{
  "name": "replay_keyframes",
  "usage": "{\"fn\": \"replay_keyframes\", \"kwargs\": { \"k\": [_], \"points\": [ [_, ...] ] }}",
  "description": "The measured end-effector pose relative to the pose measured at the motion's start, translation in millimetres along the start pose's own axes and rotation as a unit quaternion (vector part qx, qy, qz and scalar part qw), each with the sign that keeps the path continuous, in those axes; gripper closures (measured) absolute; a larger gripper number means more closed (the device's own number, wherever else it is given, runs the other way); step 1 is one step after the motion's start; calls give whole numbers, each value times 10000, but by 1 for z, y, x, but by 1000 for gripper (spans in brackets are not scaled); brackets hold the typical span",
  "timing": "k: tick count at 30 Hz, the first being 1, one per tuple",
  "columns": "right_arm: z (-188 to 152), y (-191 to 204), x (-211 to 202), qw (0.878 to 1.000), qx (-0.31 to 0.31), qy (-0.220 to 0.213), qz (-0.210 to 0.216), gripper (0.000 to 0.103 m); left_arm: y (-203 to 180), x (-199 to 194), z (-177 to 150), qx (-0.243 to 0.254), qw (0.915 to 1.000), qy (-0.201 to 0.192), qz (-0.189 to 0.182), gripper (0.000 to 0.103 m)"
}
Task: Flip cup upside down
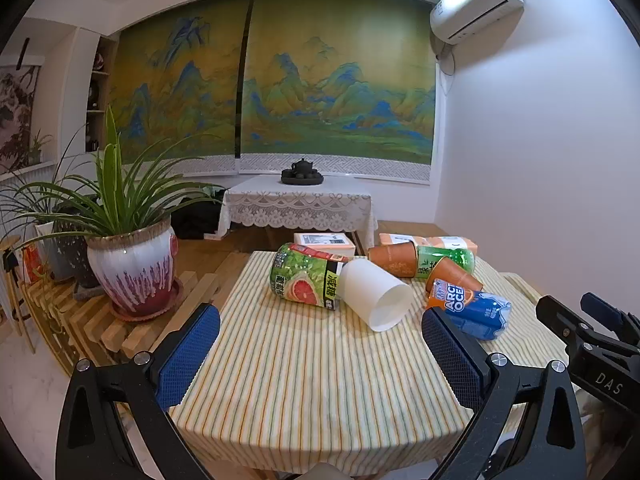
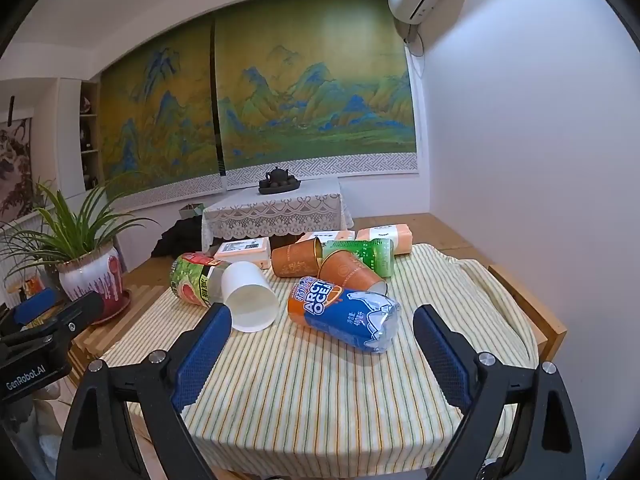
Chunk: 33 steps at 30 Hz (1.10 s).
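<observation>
A white paper cup (image 1: 376, 298) lies on its side on the striped tablecloth (image 1: 304, 380), its open mouth toward me; it also shows in the right wrist view (image 2: 250, 300). Two orange-brown paper cups (image 1: 394, 260) (image 1: 452, 274) lie on their sides behind it, also in the right wrist view (image 2: 296, 262) (image 2: 352, 274). My left gripper (image 1: 320, 344) is open and empty, short of the white cup. My right gripper (image 2: 322, 340) is open and empty, just in front of the blue bottle.
A grapefruit drink bottle (image 1: 306, 278), a blue and orange Arctic Ocean bottle (image 2: 344, 312) and a green bottle (image 2: 366, 254) lie among the cups. Orange packs (image 1: 324, 242) sit at the far edge. A potted plant (image 1: 132, 264) stands left on a slatted bench.
</observation>
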State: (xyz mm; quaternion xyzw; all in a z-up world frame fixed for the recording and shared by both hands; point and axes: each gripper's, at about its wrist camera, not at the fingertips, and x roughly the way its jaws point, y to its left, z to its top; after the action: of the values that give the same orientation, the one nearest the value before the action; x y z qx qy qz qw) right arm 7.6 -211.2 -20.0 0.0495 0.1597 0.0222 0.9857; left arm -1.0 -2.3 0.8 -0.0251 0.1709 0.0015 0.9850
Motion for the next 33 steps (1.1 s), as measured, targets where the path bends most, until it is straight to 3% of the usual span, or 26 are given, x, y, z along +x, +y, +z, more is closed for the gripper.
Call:
{"fn": "replay_keyframes", "kwargs": {
  "k": [33],
  "points": [
    [-1, -3, -1, 10000, 31, 21, 15, 5, -5, 10, -4, -4, 9999, 124, -16, 1]
  ]
}}
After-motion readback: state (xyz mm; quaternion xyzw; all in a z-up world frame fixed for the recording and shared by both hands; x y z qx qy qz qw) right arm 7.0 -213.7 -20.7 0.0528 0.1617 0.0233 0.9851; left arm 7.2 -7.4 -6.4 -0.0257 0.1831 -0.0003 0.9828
